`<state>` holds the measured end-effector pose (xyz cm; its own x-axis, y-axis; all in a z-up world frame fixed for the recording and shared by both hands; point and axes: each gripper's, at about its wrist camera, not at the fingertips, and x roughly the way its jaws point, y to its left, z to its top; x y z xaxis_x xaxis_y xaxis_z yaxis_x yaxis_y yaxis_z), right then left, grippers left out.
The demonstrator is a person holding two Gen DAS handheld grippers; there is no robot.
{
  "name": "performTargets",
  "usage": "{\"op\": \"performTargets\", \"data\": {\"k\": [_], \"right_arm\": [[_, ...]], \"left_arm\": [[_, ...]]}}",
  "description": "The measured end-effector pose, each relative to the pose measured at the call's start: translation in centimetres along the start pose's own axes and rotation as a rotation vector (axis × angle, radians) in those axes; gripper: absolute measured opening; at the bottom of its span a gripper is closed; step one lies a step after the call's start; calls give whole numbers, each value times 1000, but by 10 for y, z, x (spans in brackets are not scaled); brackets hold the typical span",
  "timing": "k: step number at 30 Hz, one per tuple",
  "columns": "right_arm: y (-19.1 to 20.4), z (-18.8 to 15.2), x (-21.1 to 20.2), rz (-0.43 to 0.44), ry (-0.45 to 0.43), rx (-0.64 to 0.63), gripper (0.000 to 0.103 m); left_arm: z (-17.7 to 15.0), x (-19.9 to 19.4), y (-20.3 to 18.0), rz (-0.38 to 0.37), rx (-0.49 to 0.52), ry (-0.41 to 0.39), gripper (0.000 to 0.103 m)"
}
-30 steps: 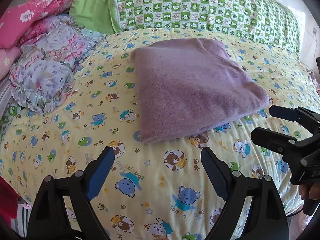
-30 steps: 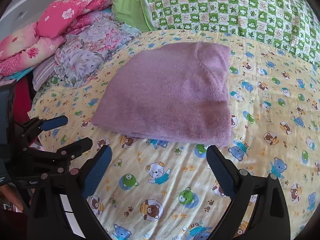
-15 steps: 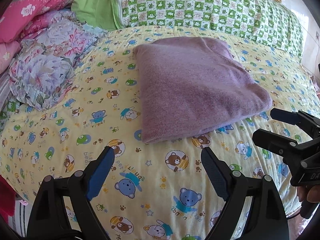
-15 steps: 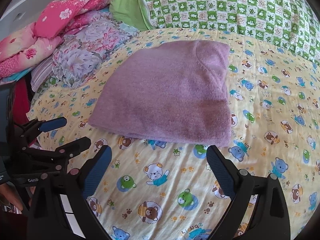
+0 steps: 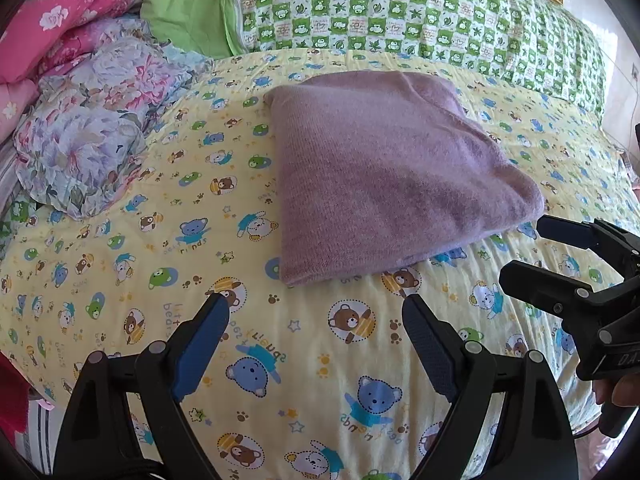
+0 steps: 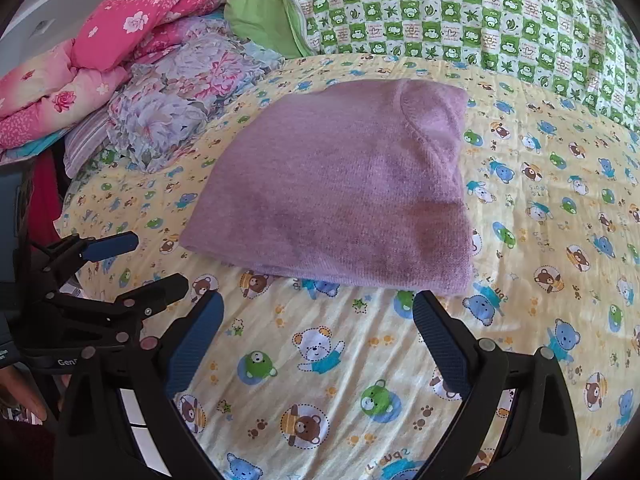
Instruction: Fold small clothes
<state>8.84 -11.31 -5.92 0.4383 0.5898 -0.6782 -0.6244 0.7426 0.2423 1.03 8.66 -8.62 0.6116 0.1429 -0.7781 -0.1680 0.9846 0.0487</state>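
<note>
A folded purple knit garment (image 5: 384, 172) lies flat on the yellow bear-print bedsheet (image 5: 312, 352); it also shows in the right wrist view (image 6: 340, 196). My left gripper (image 5: 316, 316) is open and empty, just short of the garment's near edge. My right gripper (image 6: 318, 312) is open and empty, just short of the near edge too. Each gripper shows in the other's view: the right one (image 5: 528, 248) at the garment's right corner, the left one (image 6: 156, 264) at its left corner.
A green checked pillow (image 5: 400, 8) lies along the head of the bed. A floral cloth bundle (image 5: 92, 128) and pink quilts (image 6: 100, 56) are piled at the left. The bed's near edge drops off by the grippers.
Both grippers have crept slightly closer to the garment's near edge. The garment has not moved and both grippers stay open.
</note>
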Motion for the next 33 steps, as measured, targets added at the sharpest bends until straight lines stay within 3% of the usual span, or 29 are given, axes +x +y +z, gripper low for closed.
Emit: {"op": "performTargets", "data": {"k": [33], "right_arm": [[-2,5,-4,-8,-12,16,96]], "left_arm": [[2,-1,0,-14,-10,16,89]]}}
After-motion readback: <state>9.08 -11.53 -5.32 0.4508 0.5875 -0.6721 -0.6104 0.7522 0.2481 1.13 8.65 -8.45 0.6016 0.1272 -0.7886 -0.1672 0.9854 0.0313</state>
